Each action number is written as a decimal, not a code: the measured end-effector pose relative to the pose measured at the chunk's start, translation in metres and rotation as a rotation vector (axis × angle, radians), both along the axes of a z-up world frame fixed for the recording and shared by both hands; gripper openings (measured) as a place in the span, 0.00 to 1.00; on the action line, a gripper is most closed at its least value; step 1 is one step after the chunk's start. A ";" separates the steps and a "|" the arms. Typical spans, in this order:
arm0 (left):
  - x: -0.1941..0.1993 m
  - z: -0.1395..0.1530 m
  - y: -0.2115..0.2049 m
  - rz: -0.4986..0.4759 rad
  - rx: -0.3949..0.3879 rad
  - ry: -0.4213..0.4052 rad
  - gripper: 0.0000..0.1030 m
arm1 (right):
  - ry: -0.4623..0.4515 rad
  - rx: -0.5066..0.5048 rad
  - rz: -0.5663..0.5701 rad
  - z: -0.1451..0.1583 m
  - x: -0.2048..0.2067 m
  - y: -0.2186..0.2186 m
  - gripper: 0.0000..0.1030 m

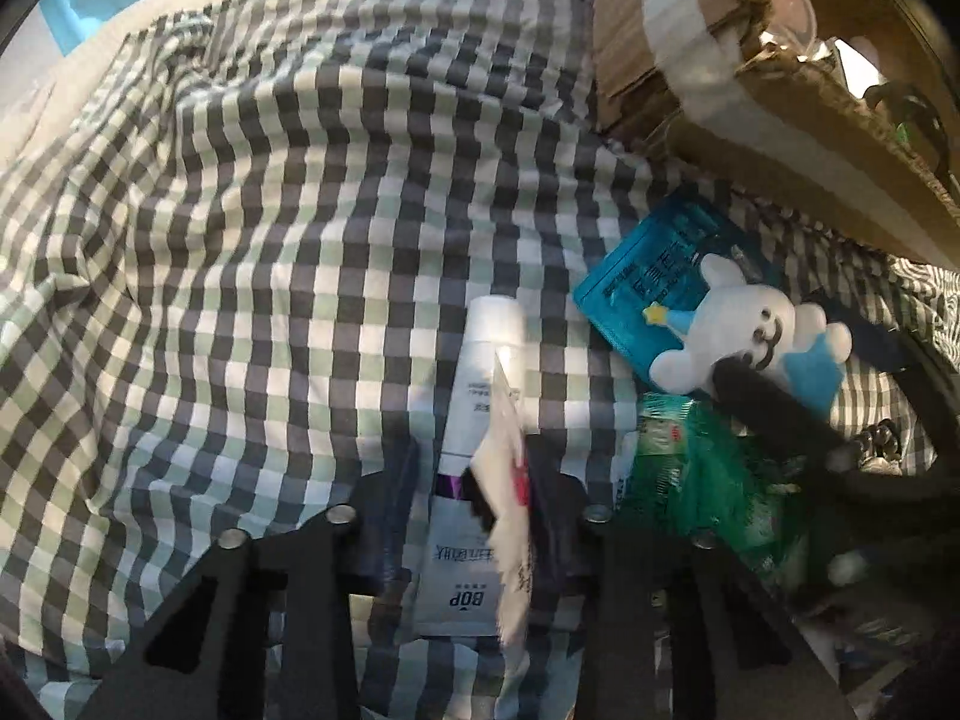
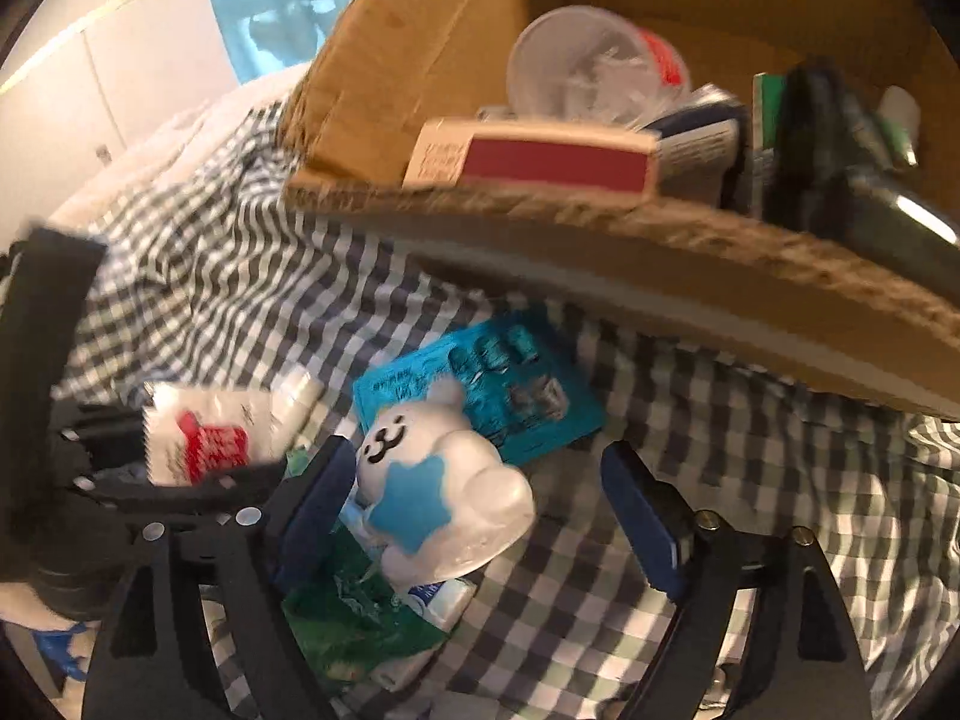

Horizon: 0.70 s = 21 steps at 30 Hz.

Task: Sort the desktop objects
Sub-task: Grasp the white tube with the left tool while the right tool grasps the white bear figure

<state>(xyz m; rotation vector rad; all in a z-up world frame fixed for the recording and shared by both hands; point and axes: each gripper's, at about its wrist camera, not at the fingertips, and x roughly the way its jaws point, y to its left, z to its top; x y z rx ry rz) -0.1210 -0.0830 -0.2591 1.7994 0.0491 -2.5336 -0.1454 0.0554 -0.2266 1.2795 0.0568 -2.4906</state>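
Both views blurred | box (image 2: 600,228) contents unclear | white tube (image 1: 474,420) partly hidden

A rumpled checked cloth (image 1: 252,228) covers the whole surface — grey, white and pale-green squares, creased most at 9 and 10 o'clock in the left wrist view. On it, from that view: a cardboard box (image 1: 714,84) at 1 o'clock, a blue packet (image 1: 636,288) at 3 o'clock, a white tube (image 1: 474,408) near 6 o'clock lying lengthwise, and a green wrapper (image 1: 690,468) at 4 o'clock. A white-and-blue toy (image 1: 744,324) lies partly on the blue packet — its lower end towards the green wrapper.
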 end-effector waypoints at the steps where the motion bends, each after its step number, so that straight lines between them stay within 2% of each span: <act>1: 0.001 0.003 0.000 -0.001 0.001 0.011 0.29 | -0.004 0.006 0.008 -0.002 0.001 -0.002 0.81; 3: 0.003 0.011 0.000 0.002 0.004 0.037 0.29 | -0.008 -0.007 0.021 -0.002 0.003 -0.003 0.68; 5: 0.006 0.017 -0.002 0.008 0.017 0.059 0.29 | -0.005 -0.028 0.021 0.001 0.006 -0.002 0.59; 8: 0.009 0.026 -0.007 0.010 0.037 0.095 0.13 | -0.002 -0.036 0.020 0.003 0.009 0.000 0.59; 11: 0.012 0.038 -0.006 -0.015 0.061 0.121 0.08 | 0.014 -0.041 0.020 0.010 0.013 0.001 0.59; 17: 0.009 0.038 -0.003 -0.035 0.056 0.093 0.03 | 0.035 -0.041 0.017 0.020 0.021 0.003 0.58; 21: 0.030 0.035 0.004 -0.047 0.064 0.083 0.03 | 0.066 -0.058 0.006 0.032 0.029 0.008 0.58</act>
